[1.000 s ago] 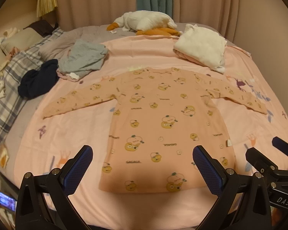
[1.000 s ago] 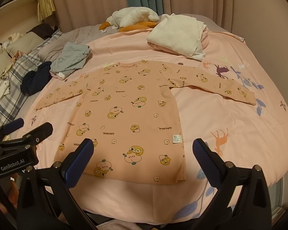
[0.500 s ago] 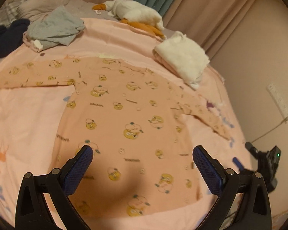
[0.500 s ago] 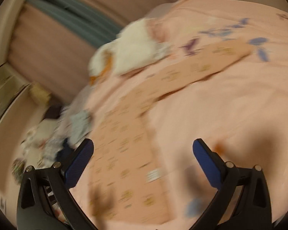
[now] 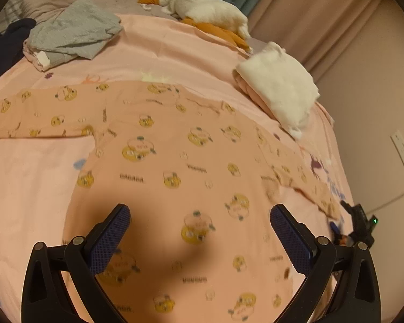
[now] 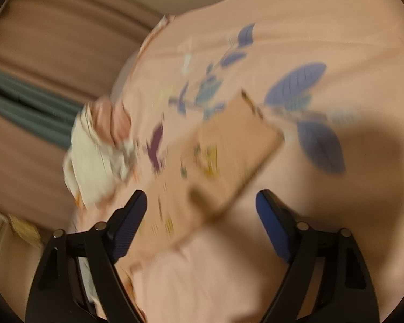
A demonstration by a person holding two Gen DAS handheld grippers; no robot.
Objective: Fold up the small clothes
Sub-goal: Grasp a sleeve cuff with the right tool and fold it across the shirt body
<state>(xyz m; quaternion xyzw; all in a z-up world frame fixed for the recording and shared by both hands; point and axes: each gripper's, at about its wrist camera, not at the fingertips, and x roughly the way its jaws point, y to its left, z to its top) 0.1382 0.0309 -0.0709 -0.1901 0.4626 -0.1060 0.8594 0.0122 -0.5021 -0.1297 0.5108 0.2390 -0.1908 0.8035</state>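
1. The peach long-sleeved shirt [image 5: 180, 161] with a small cartoon print lies flat and spread out on the pink bedsheet [image 5: 161, 51] of the bed, with both sleeves stretched out to the sides.
2. The left gripper [image 5: 199, 238] hangs above the lower part of the shirt body. Its jaws stand wide open and hold nothing, and its shadow falls on the cloth between them.
3. The right gripper [image 6: 200, 215] is above the end of one sleeve [image 6: 229, 156]. This view is blurred, but the jaws are clearly spread apart, with the cuff lying in front of them and not between the pads.
4. In the left wrist view the right gripper [image 5: 359, 226] shows small at the right edge of the bed, near the tip of that sleeve.
5. A folded white cloth [image 5: 280, 86] lies on the sheet just beyond the shirt's right shoulder.
6. A grey garment [image 5: 72, 32] lies at the far left of the bed, next to a dark blue one [image 5: 5, 43].
7. A white plush goose [image 5: 202, 8] with orange feet rests at the far edge, in front of the curtains [image 5: 296, 2].
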